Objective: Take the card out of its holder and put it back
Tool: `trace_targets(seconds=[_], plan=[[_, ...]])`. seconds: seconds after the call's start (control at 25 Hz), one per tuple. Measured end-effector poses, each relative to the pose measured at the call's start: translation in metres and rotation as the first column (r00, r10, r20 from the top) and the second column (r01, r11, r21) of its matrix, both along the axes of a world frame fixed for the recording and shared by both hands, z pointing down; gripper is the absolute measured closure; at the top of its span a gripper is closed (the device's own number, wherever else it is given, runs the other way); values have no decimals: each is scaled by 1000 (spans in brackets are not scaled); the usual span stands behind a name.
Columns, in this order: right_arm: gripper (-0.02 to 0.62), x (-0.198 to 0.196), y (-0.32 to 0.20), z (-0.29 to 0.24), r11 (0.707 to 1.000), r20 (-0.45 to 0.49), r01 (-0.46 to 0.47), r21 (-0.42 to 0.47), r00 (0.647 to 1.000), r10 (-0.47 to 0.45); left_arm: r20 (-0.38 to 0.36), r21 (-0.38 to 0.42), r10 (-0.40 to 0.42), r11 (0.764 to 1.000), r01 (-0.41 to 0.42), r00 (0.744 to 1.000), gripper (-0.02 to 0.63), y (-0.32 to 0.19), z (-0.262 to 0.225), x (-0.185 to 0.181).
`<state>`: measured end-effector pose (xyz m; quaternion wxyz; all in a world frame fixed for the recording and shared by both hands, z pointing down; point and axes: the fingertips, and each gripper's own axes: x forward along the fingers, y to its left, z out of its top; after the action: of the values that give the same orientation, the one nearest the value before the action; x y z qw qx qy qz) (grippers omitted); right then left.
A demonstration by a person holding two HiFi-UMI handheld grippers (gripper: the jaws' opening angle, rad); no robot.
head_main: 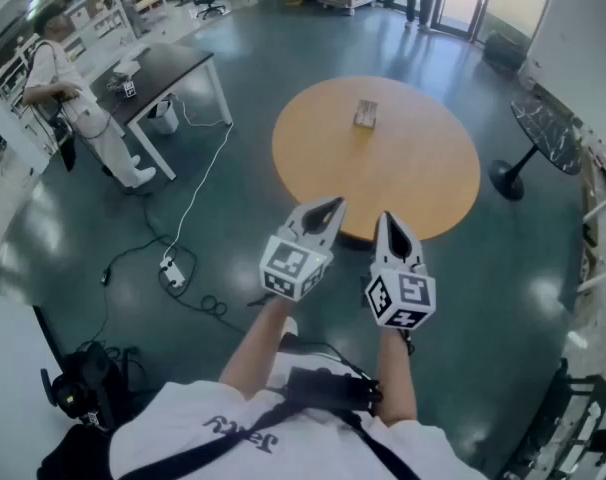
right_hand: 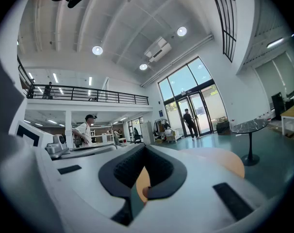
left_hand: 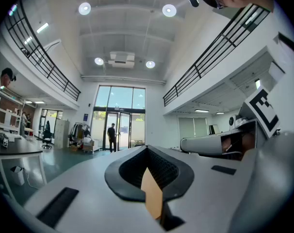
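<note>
A small card holder (head_main: 365, 114) with a card in it stands on the round orange table (head_main: 423, 178), toward its far side. My two grippers hang side by side over the floor, short of the table's near edge and far from the holder. The left gripper (head_main: 333, 208) is shut with nothing in it, and its own view shows the jaws meeting at the tip (left_hand: 147, 149). The right gripper (head_main: 388, 218) is likewise shut and empty (right_hand: 144, 147). Part of the orange table (right_hand: 224, 161) shows past the right jaws.
A dark desk (head_main: 168, 68) stands at the far left with a person (head_main: 73, 98) beside it. A white cable and power strip (head_main: 173, 271) lie on the floor. A black side table (head_main: 548, 128) is at the right. A black bag (head_main: 78, 388) sits by my feet.
</note>
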<state>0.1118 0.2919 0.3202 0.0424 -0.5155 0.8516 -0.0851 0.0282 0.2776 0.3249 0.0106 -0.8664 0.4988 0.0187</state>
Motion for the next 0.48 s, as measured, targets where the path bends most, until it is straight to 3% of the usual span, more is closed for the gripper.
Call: trace_targets(seconds=[0.24, 0.48], plan=[[589, 17, 5, 9, 1000, 7, -16, -8, 1000, 17, 1, 4, -40, 999, 40, 999, 595, 0, 10, -9], [589, 26, 4, 15, 1000, 1, -20, -20, 1000, 20, -34, 13, 38, 999, -38, 999, 597, 2, 6, 0]])
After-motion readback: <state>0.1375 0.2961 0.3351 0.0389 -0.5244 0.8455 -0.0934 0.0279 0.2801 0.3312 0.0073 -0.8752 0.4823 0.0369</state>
